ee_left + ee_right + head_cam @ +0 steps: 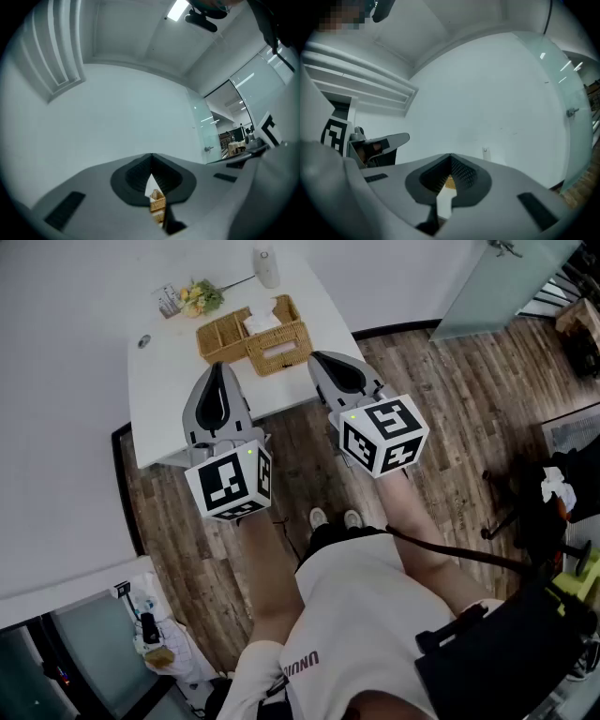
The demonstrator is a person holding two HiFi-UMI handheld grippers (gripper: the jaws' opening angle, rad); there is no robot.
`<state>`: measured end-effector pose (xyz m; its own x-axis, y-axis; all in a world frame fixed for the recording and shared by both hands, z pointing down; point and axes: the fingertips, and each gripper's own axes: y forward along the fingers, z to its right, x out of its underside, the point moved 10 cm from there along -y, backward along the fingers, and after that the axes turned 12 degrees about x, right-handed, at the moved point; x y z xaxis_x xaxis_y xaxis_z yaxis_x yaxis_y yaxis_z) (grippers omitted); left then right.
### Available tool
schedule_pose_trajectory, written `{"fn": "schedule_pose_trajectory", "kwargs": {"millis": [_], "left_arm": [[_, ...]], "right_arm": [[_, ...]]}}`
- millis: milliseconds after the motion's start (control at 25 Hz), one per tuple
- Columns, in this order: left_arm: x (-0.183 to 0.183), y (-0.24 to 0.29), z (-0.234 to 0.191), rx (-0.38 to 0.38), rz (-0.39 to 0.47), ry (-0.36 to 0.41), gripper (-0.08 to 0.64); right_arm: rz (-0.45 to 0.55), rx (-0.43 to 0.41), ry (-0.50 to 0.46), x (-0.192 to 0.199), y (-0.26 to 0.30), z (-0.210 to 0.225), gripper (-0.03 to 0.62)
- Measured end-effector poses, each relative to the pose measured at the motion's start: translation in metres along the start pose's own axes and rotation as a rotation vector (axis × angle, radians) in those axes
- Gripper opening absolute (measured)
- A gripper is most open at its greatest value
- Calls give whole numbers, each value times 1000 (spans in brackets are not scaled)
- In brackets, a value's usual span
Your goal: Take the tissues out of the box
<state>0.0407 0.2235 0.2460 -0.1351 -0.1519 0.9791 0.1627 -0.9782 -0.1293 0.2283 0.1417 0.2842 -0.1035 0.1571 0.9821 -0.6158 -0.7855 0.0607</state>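
Left claw (217,368) and right claw (316,359) closed, empty, wicker tissue box (281,346) beyond, tissues (262,319) small, indistinct

Dark letters (302,667), seemingly "UNUU", stand on the person's white garment (361,615) at the lower centre of the head view.

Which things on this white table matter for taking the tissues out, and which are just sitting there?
For the job:
- wicker box
- tissues sticking out of its top
- left gripper and right gripper, both shut and empty

Just lying about:
- yellow flowers
- white bottle
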Motion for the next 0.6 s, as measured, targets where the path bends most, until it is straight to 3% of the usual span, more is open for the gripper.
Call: {"fn": "schedule_pose_trajectory", "kwargs": {"millis": [600], "left_arm": [[1, -3, -12, 3, 4, -2, 14]], "right_arm": [[-10, -16, 15, 3, 9, -8, 20]]}}
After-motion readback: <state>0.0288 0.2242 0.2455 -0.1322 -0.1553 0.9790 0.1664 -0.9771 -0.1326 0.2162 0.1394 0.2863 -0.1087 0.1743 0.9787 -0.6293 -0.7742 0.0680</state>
